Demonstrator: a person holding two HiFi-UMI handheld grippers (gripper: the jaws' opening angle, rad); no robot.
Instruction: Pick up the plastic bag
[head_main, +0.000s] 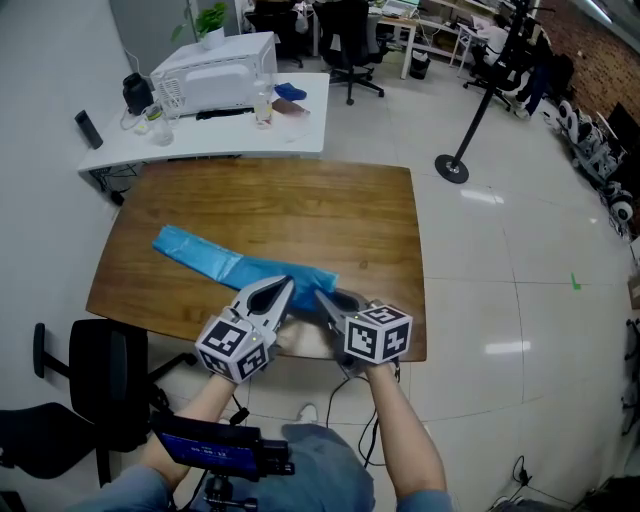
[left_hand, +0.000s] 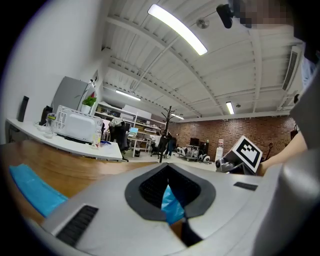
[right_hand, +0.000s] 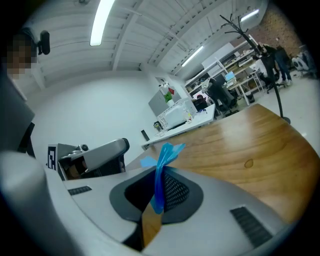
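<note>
1. Pinching a fold of blue film, the left claw (left_hand: 172, 212) has its jaws pressed together on the plastic bag (left_hand: 171, 202), which shows between the dark pads.
2. The right claw (right_hand: 152, 205) is clamped on the plastic bag (right_hand: 161, 170) too, and a thin blue strip stands up from between its pads.
3. Seen from the head view, the left claw (head_main: 283, 290) and the right claw (head_main: 325, 300) sit close together, tips angled toward each other at the near end of the plastic bag.
4. The plastic bag (head_main: 215, 258) lies as a long crumpled band on the wooden table (head_main: 330, 205), running from the claws back and to the left.
5. Beyond the wooden table stands a white table (head_main: 300, 130) with a white microwave (head_main: 215, 65) on it.
6. A black chair (head_main: 100, 380) stands by the wooden table's near left corner.
</note>
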